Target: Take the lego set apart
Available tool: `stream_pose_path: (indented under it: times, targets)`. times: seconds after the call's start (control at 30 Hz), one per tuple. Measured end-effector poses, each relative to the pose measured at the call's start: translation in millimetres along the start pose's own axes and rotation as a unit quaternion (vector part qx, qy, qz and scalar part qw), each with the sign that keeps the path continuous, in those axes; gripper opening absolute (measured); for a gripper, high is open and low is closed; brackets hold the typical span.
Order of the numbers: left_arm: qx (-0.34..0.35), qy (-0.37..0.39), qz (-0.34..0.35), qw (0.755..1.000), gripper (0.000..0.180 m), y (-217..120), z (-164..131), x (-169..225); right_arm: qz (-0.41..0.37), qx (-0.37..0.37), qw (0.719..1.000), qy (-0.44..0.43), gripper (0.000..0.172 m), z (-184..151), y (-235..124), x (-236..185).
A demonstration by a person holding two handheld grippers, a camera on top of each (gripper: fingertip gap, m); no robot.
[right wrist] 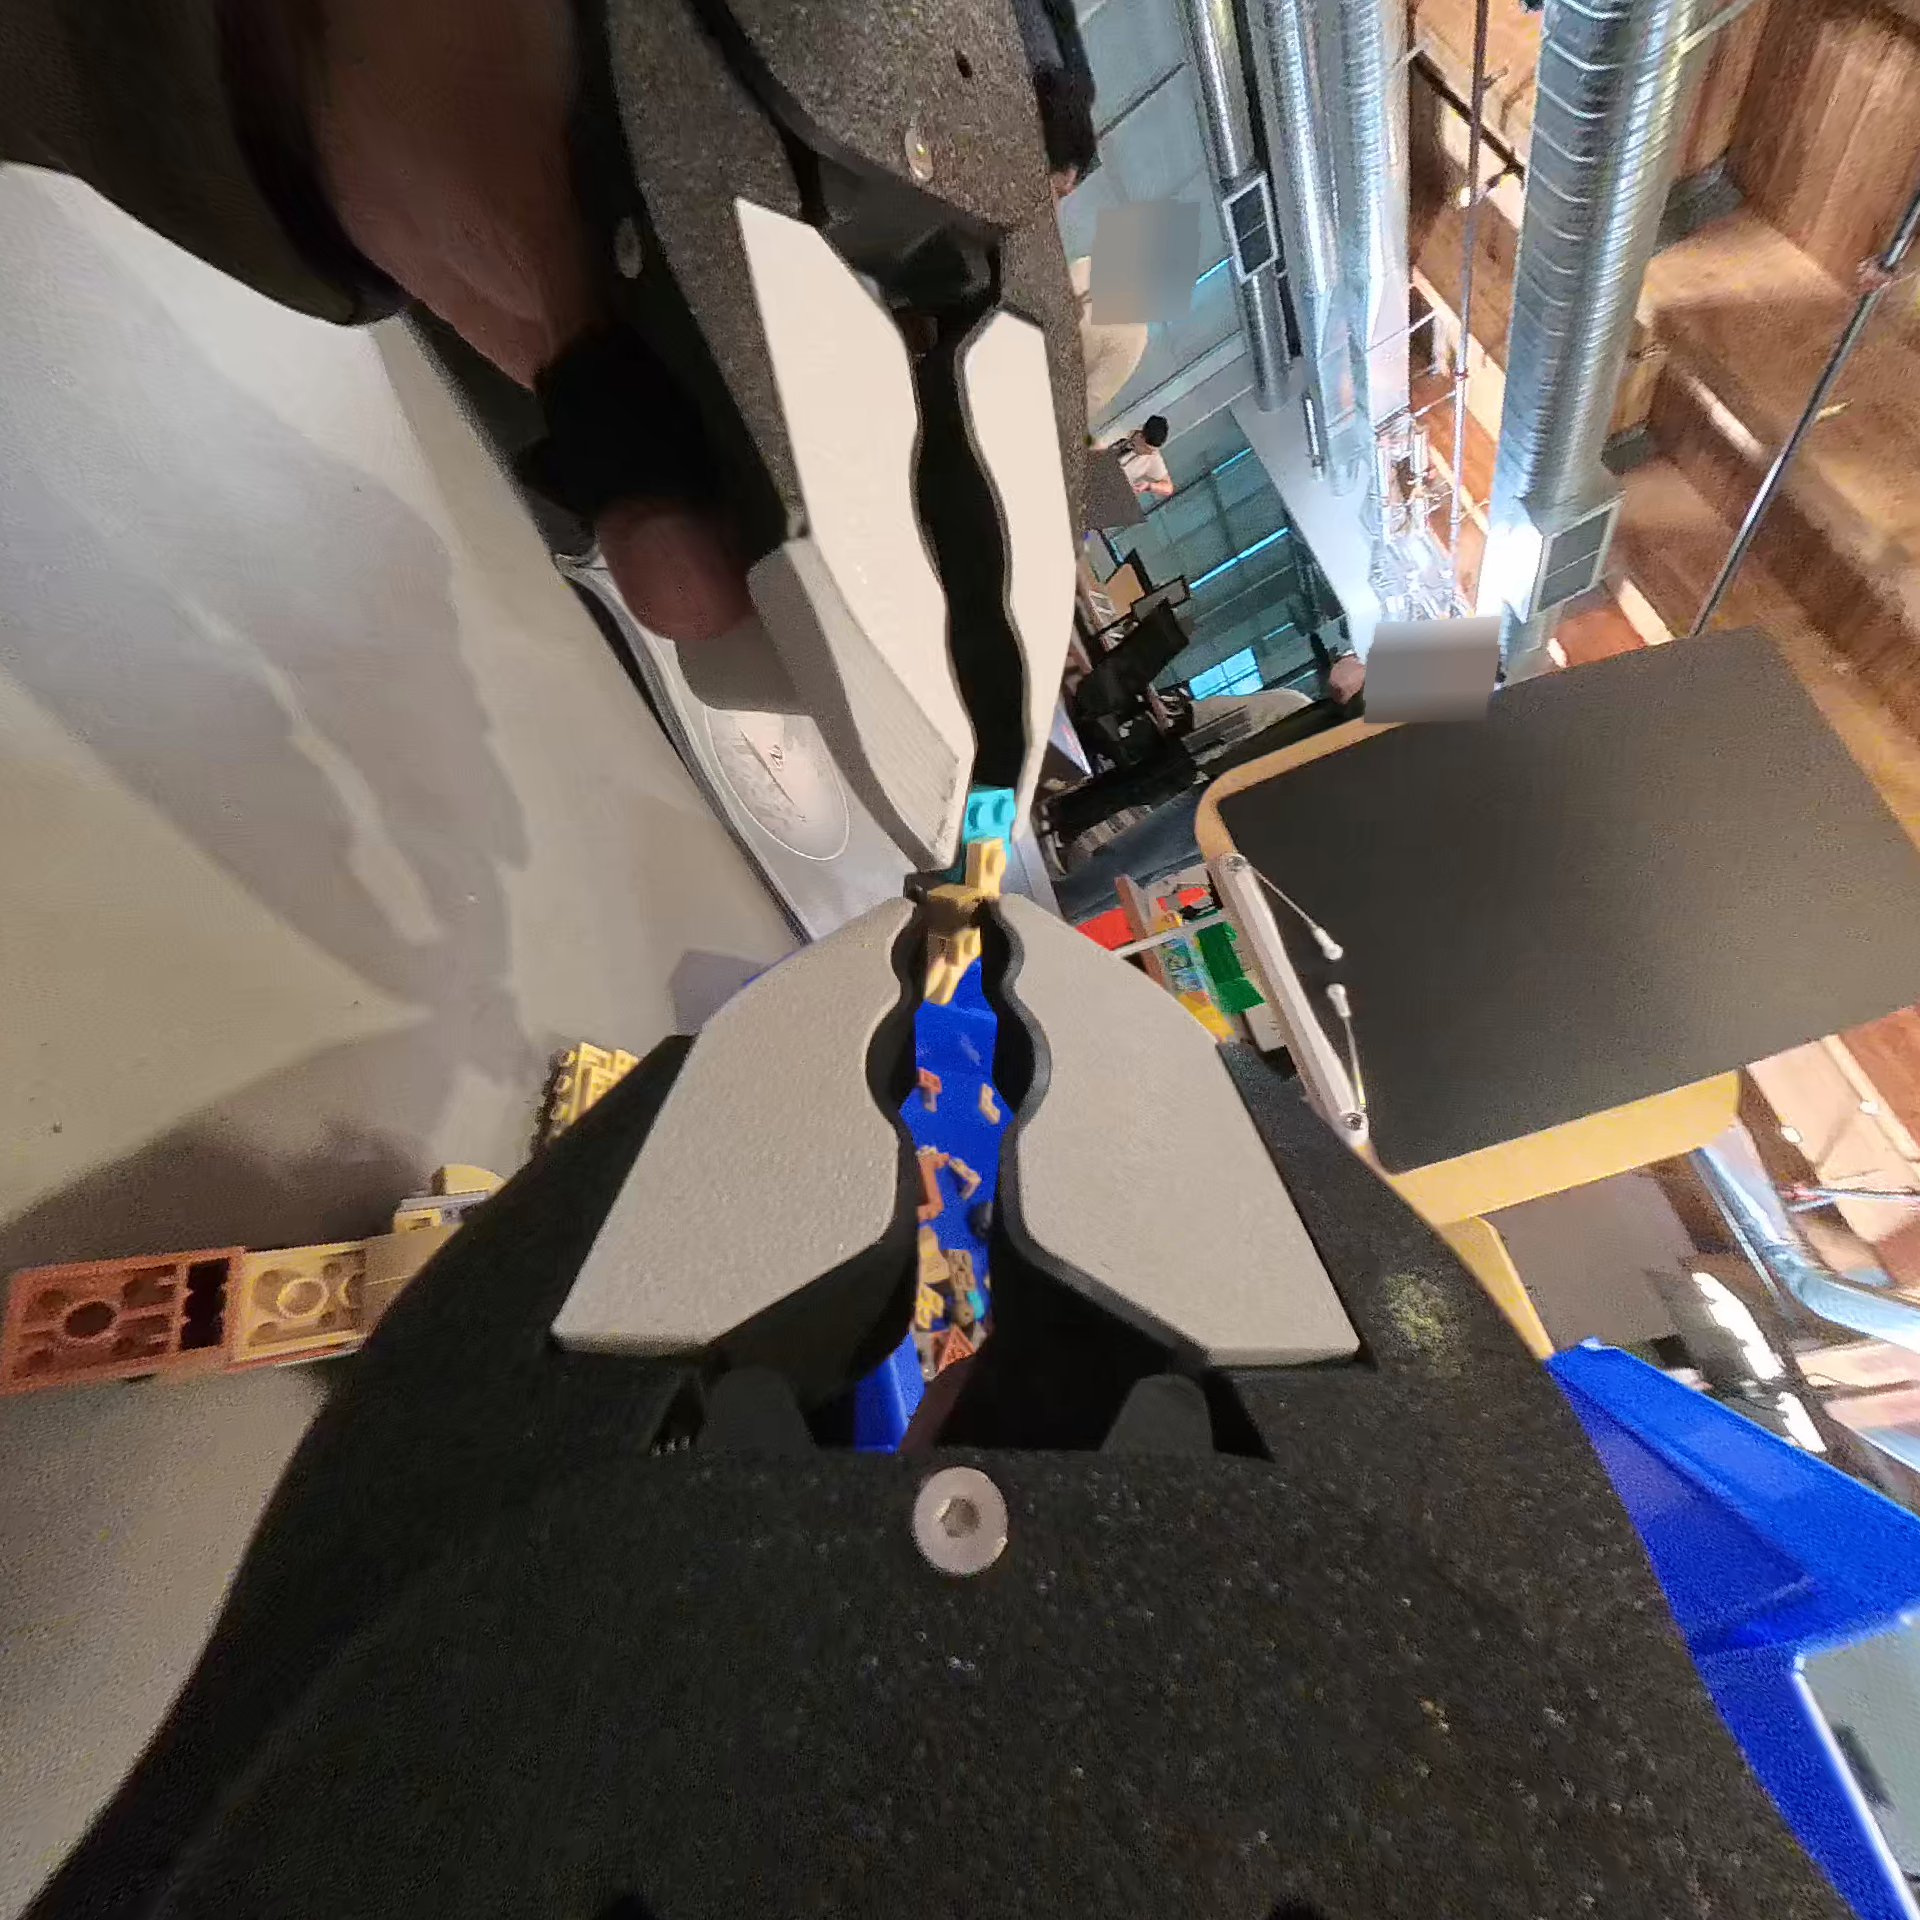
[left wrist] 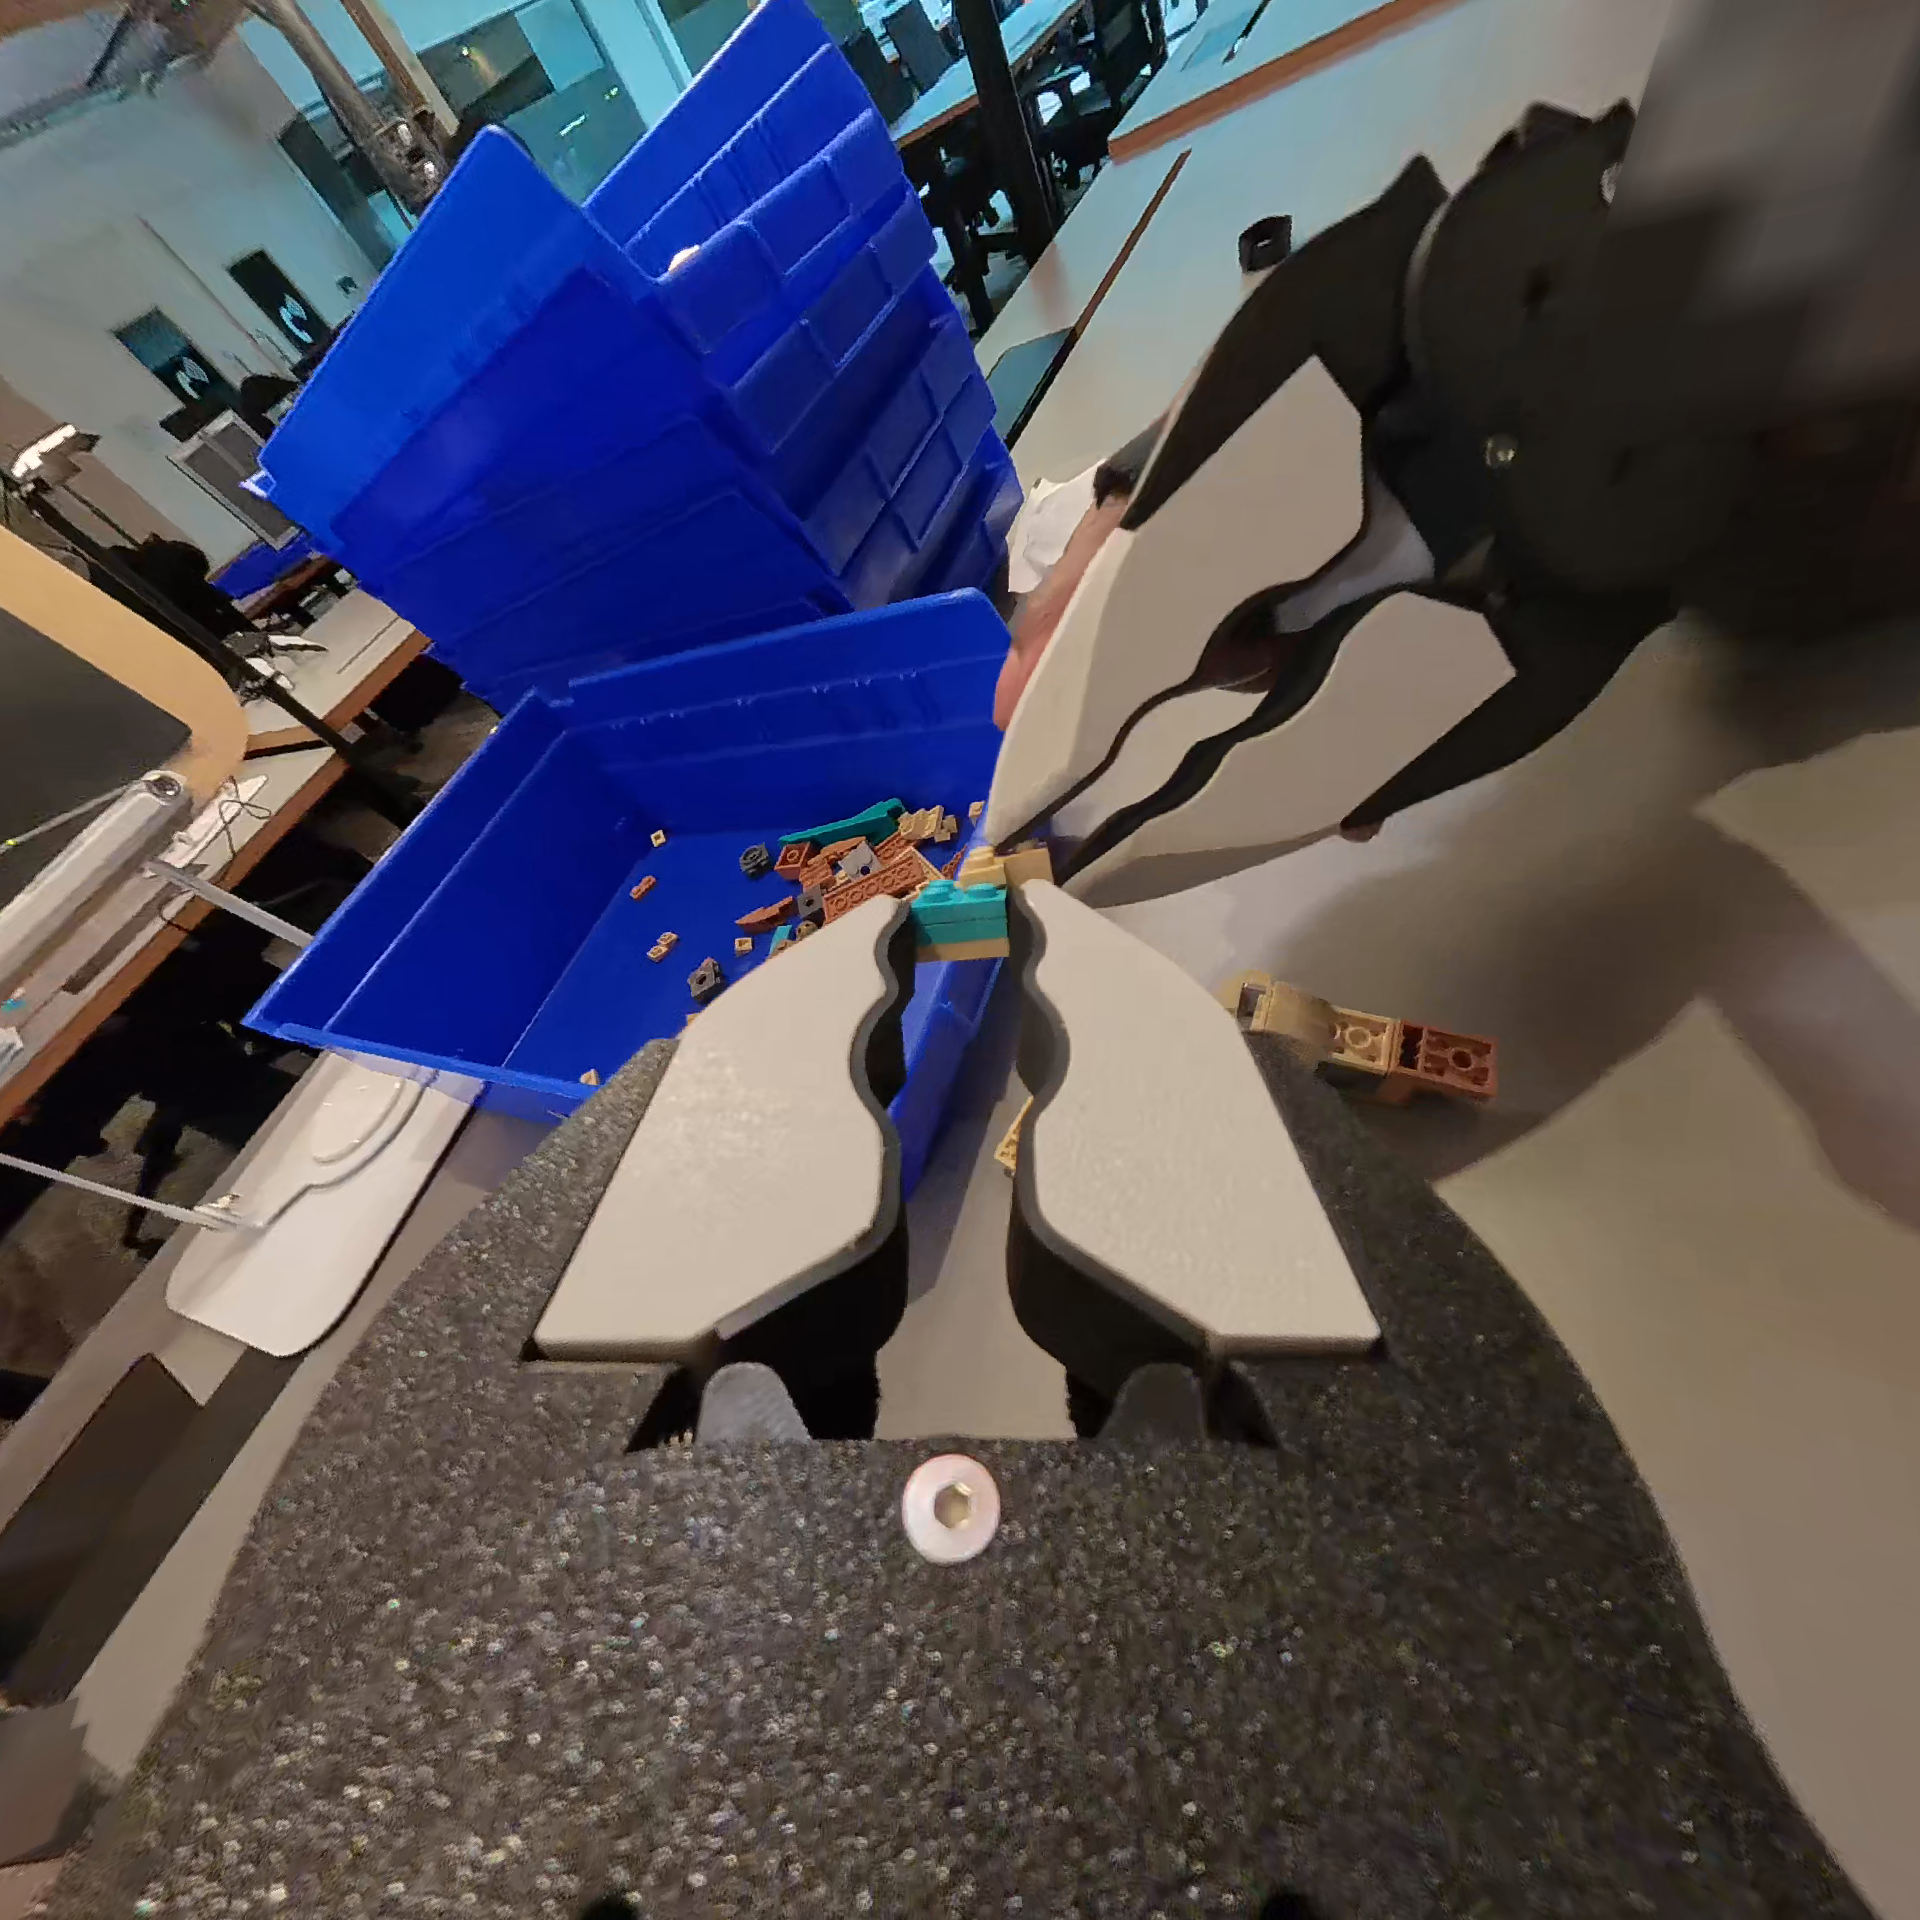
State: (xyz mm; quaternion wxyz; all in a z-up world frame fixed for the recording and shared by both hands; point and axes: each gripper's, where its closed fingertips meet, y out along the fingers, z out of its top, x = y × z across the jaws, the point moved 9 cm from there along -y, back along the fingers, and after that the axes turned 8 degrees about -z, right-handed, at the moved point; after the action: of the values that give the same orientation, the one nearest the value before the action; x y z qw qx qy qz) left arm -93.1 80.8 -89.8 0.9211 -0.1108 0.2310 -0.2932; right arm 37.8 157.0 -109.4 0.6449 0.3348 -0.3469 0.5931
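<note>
The black speckled foam body of each gripper fills the foreground of its own view, with a hex screw set at its centre. The left gripper (left wrist: 961, 925) is seen clamped on a small teal and tan brick stack (left wrist: 961, 920), both grey fingertips pressed against its sides. The right gripper (right wrist: 951, 920) is closed on a tan brick piece (right wrist: 951, 935) that adjoins the top of the same stack; its tips are nearly together with the piece pinched between them. The two tools meet tip to tip, above the near corner of an open blue bin (left wrist: 436, 935). Loose brown, tan, grey and teal bricks (left wrist: 831, 883) are scattered on the bin floor, mostly toward its right end; the left part of the floor is largely bare. A brown and tan brick assembly (left wrist: 1382, 1055) lies on the grey tabletop (left wrist: 1662, 1351) just right of the left gripper, apart from the bin. Open tabletop extends to the right and forward of that assembly. A stack of nested blue bins (left wrist: 675, 416) stands behind the open bin, close against its far wall. A clear plastic sheet (left wrist: 312, 1195) lies at the table's left edge, beside the bin. No legible writing or brand is made out on the bins, bricks or grippers.
</note>
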Motion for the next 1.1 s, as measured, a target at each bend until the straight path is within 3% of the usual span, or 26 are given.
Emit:
stream_pose_path:
  times: [0.17,0.27,0.43,0.57,0.67,0.73,0.83,0.9,1.0,1.1]
  targets:
    - [-0.048,0.031,0.025,0.998,0.016,3,-8,-2,0.006,0.008,0.998,0.063,0.009,-6,-6,17]
    - [-0.044,0.0,-0.013,0.999,0.016,5,-10,-1,0.009,0.021,0.996,0.086,0.009,-11,-10,24]
    - [-0.148,-0.057,-0.101,0.982,0.017,18,-40,3,0.025,0.06,0.992,0.11,0.009,-13,-14,26]
    - [-0.232,-0.046,-0.158,0.959,0.017,28,-65,13,0.01,0.059,0.995,0.079,0.009,-12,-14,25]
    - [-0.251,-0.045,-0.187,0.949,0.017,29,-71,19,-0.002,0.062,0.996,0.059,0.009,-11,-14,23]
    - [-0.255,-0.04,-0.191,0.947,0.026,28,-71,20,-0.01,0.065,0.996,0.055,0.009,-10,-15,23]
    - [-0.223,-0.044,-0.173,0.958,0.034,21,-63,14,-0.033,0.071,0.996,0.047,0.01,-9,-15,25]
    - [-0.164,-0.045,-0.139,0.976,0.035,14,-49,6,-0.052,0.08,0.995,0.042,0.01,-7,-15,25]
    - [-0.007,-0.036,-0.077,0.996,0.035,2,-17,-3,-0.069,0.1,0.991,0.048,0.01,-2,-14,21]
    - [0.131,-0.035,-0.042,0.99,0.033,-12,7,-3,-0.067,0.126,0.986,0.084,0.01,4,-13,17]
